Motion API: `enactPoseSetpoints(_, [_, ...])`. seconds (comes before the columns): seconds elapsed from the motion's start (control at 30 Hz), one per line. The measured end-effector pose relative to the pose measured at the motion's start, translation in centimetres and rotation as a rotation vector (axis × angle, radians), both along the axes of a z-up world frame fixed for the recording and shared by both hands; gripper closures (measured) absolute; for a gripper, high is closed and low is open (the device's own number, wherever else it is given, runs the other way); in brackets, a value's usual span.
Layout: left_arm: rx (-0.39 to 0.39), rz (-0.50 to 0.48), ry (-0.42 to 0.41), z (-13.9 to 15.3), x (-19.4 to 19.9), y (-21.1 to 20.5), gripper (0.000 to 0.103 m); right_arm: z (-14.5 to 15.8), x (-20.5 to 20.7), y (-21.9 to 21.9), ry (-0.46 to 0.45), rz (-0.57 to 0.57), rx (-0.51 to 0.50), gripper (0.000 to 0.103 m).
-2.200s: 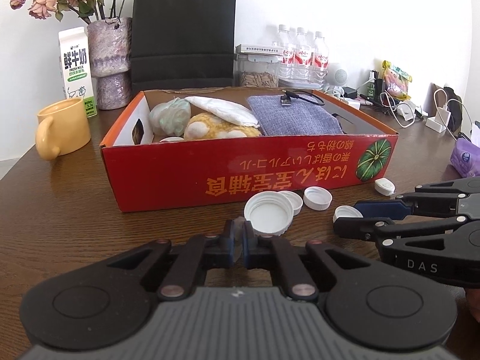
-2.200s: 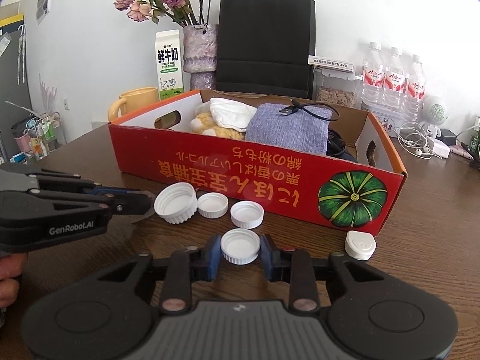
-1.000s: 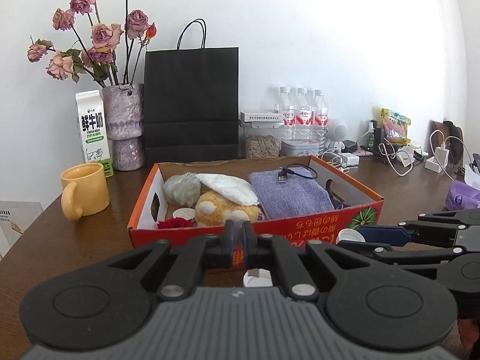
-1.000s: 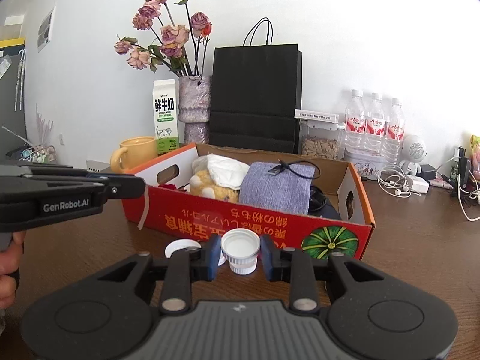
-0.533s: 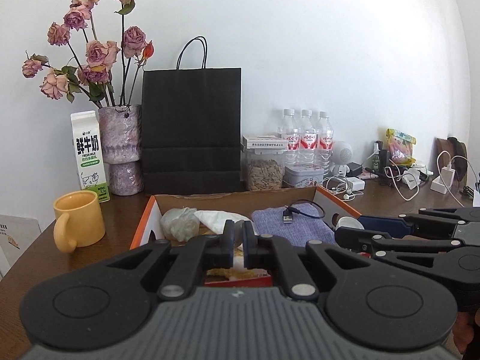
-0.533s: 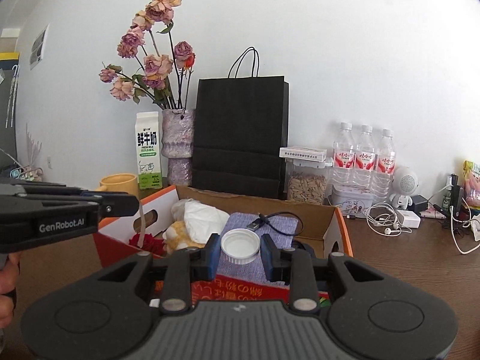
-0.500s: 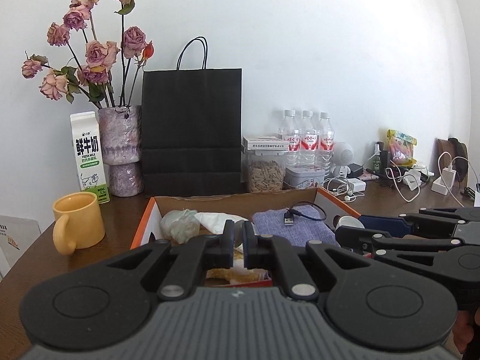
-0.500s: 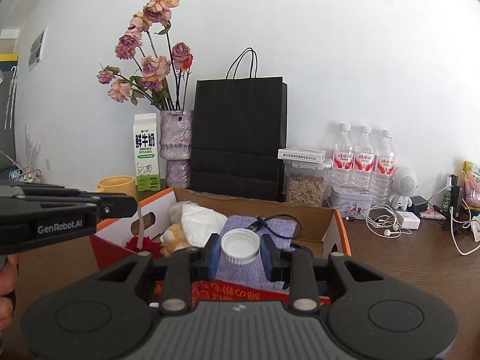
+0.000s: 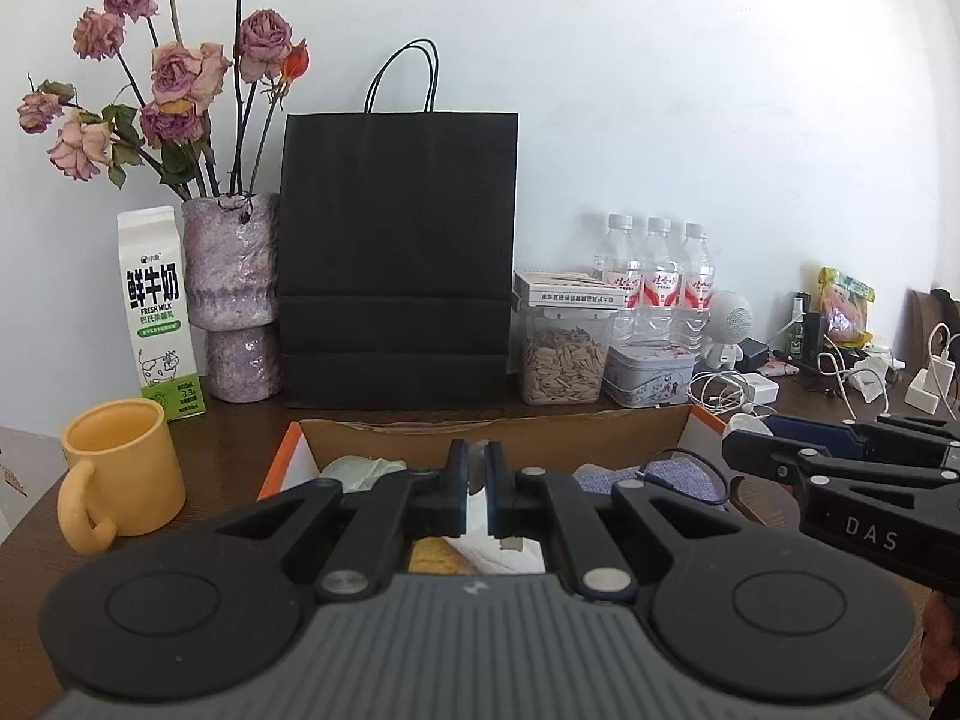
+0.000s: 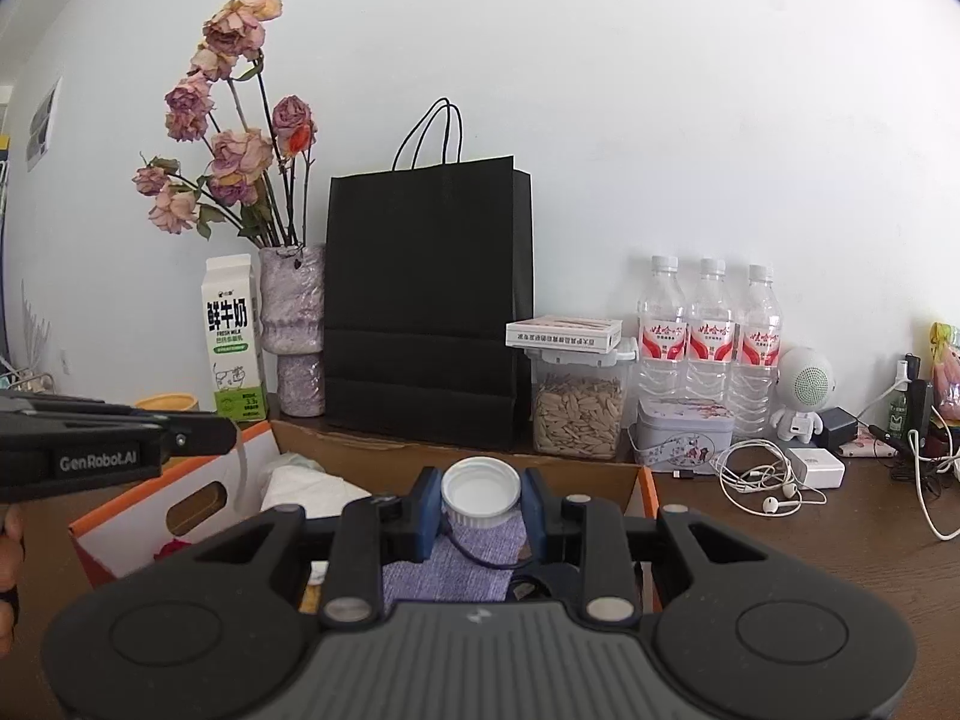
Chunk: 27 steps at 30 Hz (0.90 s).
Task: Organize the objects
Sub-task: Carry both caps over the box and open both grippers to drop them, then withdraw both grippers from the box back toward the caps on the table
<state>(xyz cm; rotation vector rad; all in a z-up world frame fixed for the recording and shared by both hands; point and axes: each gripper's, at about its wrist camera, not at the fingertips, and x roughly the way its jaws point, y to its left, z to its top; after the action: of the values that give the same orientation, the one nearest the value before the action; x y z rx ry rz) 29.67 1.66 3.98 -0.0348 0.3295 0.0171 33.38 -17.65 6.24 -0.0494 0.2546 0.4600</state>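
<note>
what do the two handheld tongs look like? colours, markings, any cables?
Both are matte black plastic. The left tongs and right tongs share a ribbed grey body, two round black discs and silver pivot pins. The right fingers carry blue pads. Side markings: "GenRobot.AI" on the left tongs, "DAS" on the right. No cables show. Only slivers of bare hand at the frame edges.

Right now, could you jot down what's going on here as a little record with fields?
right gripper: shut on a white bottle cap, held above the box
left gripper: fingers nearly together; whether anything is pinched cannot be told
box: open cardboard, holding a grey cloth and a black cable
behind box: black paper bag, milk carton, three water bottles
</note>
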Motion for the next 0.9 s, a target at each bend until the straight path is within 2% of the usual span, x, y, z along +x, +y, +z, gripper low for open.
enactPoseSetpoints(0.17, [-0.024,0.006,0.027,-1.1,2.0,0.9,0.097,-0.6,1.2,0.3,-0.001,0.04,0.01,0.076])
enactPoseSetpoints(0.33, [-0.013,-0.001,0.019,-1.7,2.5,1.1,0.095,-1.2,2.0,0.4,0.021,0.047,-0.007,0.075])
enactPoseSetpoints(0.37, [-0.012,0.002,0.014,-1.7,2.4,1.1,0.089,-1.4,2.1,0.4,0.025,0.043,-0.007,0.074])
enactPoseSetpoints(0.4, [-0.012,0.011,0.009,-1.8,2.4,1.2,0.083,-1.5,2.1,0.4,0.031,0.042,-0.007,0.065])
enactPoseSetpoints(0.43, [-0.018,0.018,0.0,-1.8,2.2,1.2,0.064,-1.6,2.1,0.4,0.033,0.039,-0.009,0.051])
enactPoseSetpoints(0.47, [-0.02,0.027,-0.009,-1.8,2.1,1.3,0.038,-1.8,2.0,0.4,0.029,0.031,-0.011,0.041])
enactPoseSetpoints(0.5, [-0.018,0.044,-0.016,-1.8,1.9,1.3,0.026,-1.8,1.9,0.4,0.02,0.019,-0.011,0.023])
enactPoseSetpoints(0.53, [-0.013,0.059,-0.03,-1.8,1.8,1.3,0.011,-1.9,1.7,0.4,0.008,0.008,-0.014,0.011])
enactPoseSetpoints(0.57, [-0.01,0.069,-0.047,-1.8,1.6,1.2,0.0,-1.9,1.5,0.4,-0.005,0.0,-0.016,0.008])
enactPoseSetpoints(0.63, [-0.002,0.079,-0.086,-1.7,1.2,1.0,0.0,-1.8,1.2,0.4,-0.032,-0.013,-0.019,0.0])
enactPoseSetpoints(0.9, [0.007,0.094,-0.071,-2.0,1.5,0.9,0.0,-2.2,1.2,0.6,-0.026,-0.025,-0.029,0.0])
